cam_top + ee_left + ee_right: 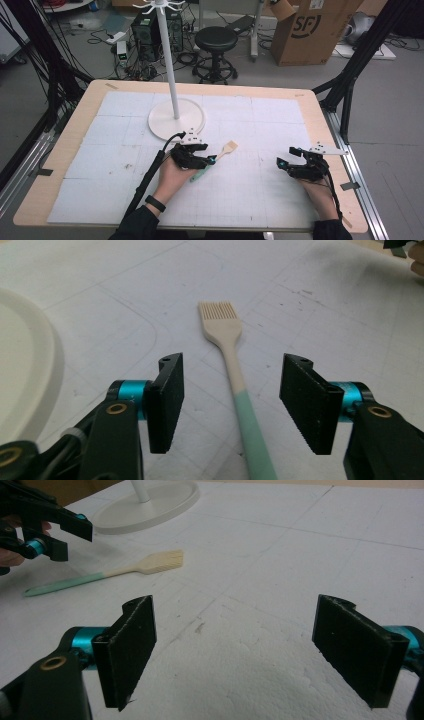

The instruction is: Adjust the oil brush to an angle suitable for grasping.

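Your left claw (231,405) stands released, the brush (235,385) lying flat on the surface (310,315) between its jaws, handle untouched; your right claw (250,655) gapes empty.

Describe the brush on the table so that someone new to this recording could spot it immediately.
Start at the white stand base on the white mat; just in front of it, beside the left gripper, lies the brush. It is flat and slim, with a cream bristle head and a mint-green handle end, the only coloured loose item there, lying between that gripper's open jaws.
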`<state>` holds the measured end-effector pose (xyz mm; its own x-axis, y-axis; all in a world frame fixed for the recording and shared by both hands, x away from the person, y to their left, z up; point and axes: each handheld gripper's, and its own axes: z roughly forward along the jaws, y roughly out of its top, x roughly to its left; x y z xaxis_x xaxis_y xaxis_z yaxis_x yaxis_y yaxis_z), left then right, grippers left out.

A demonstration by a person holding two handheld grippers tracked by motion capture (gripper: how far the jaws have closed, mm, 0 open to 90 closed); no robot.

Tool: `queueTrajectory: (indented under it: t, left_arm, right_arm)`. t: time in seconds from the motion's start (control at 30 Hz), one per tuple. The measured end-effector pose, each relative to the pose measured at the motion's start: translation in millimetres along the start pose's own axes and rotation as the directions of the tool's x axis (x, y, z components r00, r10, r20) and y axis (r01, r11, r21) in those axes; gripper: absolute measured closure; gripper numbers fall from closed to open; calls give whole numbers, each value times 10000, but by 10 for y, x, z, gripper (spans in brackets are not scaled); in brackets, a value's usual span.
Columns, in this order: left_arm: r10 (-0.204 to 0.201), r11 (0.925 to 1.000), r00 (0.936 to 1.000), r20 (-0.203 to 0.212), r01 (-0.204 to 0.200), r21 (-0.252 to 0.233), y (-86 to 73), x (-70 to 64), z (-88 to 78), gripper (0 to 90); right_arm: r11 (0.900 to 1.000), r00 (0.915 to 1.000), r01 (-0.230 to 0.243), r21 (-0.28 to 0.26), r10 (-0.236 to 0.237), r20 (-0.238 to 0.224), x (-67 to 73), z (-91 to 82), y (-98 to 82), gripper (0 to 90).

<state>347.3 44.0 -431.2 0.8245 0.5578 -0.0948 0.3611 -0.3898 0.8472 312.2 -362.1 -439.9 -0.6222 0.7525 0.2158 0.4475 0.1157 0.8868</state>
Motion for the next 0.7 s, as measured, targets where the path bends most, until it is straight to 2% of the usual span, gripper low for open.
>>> queueTrajectory:
  t: [0.23, 0.27, 0.4, 0.5, 0.63, 0.7]
  left_arm:
    - [221, 9992, 9994, -254, -212, 351, -3, -64, 124, 531]
    - [219, 9987, 9990, -395, -200, 459, -5, -86, 168, 539]
    - [358, 9959, 9979, -547, -311, 846, -8, -119, 242, 599]
    - [326, 9937, 9971, -681, -250, 1090, -17, -126, 291, 643]
    - [306, 9932, 9968, -739, -220, 1143, -13, -132, 314, 668]
    - [458, 9917, 9958, -794, -357, 1235, 1, -141, 326, 683]
  right_arm:
    - [10000, 10000, 33, -42, -33, -6, -8, 2, 2, 173]
    - [10000, 10000, 29, -63, -29, -18, -9, 2, 2, 173]
    - [10000, 10000, 17, -66, -17, -42, -7, -1, 5, 173]
    - [10000, 10000, 12, -61, -12, -48, -10, -1, 6, 173]
    - [9999, 10000, 55, -96, -56, -55, -14, 2, 7, 174]
    - [9999, 10000, 40, -93, -40, -55, -14, 2, 6, 174]
